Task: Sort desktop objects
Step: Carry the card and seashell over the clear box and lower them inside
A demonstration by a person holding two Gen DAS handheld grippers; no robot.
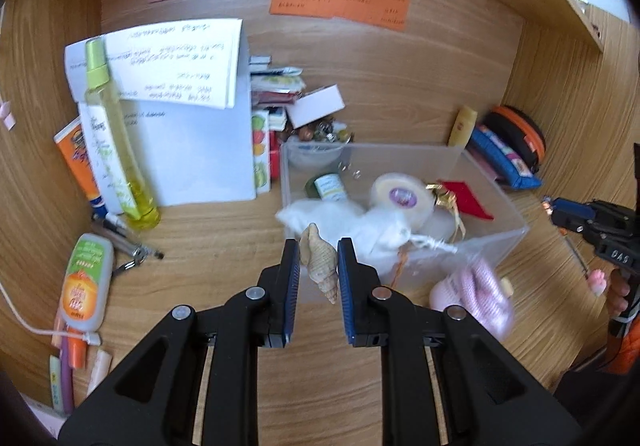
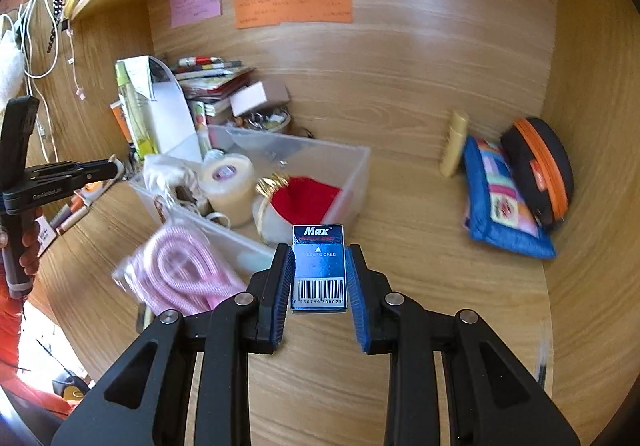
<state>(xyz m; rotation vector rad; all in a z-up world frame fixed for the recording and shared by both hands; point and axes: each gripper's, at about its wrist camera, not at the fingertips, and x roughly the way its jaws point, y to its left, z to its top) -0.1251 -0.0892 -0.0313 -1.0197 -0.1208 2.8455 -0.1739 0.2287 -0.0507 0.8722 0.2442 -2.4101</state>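
Bottles (image 1: 120,149) and papers (image 1: 180,101) are lying on the left of the bench (image 1: 224,230). The left tool (image 1: 318,260) is pinching a spiral shell (image 1: 320,266), holding it just in front of the clear box (image 1: 400,181). A blurry pink bag (image 2: 180,274) is sitting beside that box. The right tool (image 2: 318,274) is gripping a small blue Max box (image 2: 319,266) above the bench.

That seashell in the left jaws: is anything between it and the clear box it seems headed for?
Nothing visible blocks it. The seashell is held at the near wall of the clear box, whose top is open. A white cloth bag already fills the near part inside, so it would land on that.
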